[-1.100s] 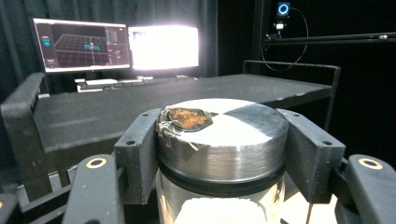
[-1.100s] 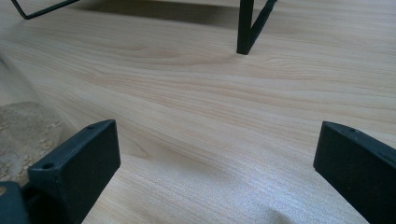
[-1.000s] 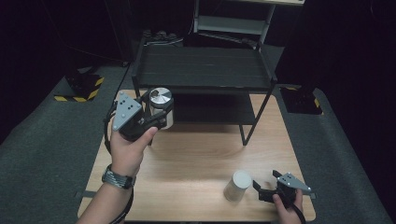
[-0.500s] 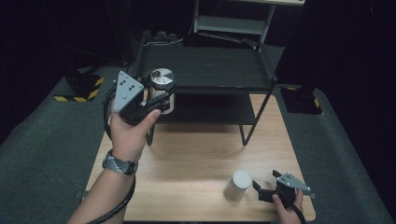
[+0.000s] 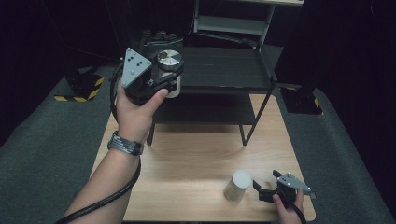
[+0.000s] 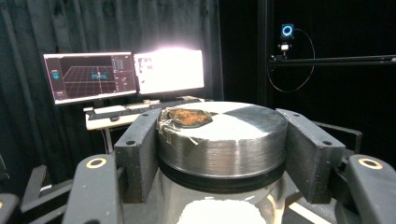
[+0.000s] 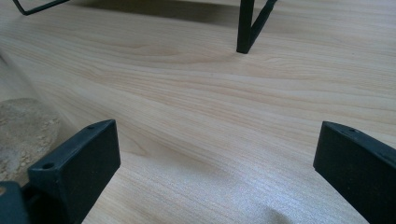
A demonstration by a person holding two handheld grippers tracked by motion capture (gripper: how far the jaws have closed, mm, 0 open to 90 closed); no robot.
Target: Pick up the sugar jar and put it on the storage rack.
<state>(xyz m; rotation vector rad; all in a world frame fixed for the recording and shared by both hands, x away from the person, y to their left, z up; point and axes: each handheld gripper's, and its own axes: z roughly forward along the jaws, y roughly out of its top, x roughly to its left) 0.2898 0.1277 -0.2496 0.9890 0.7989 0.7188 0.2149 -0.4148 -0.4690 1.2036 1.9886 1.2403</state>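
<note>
Jar (image 5: 169, 70) with the shiny metal lid is pinched in my left hand-held gripper (image 5: 161, 79), and over the last second I have lifted it off the desk (image 5: 196, 154) to the level of the black shelf rack's (image 5: 224, 70) top tier, so I judge setting it there comes next. My right hand-held gripper (image 5: 267, 189) rests low near the desk's front edge, jaws spread and empty, just beside a pale cup (image 5: 237, 185). Around us lie grey carpet, black curtains and two lit monitors (image 6: 123, 74).
</note>
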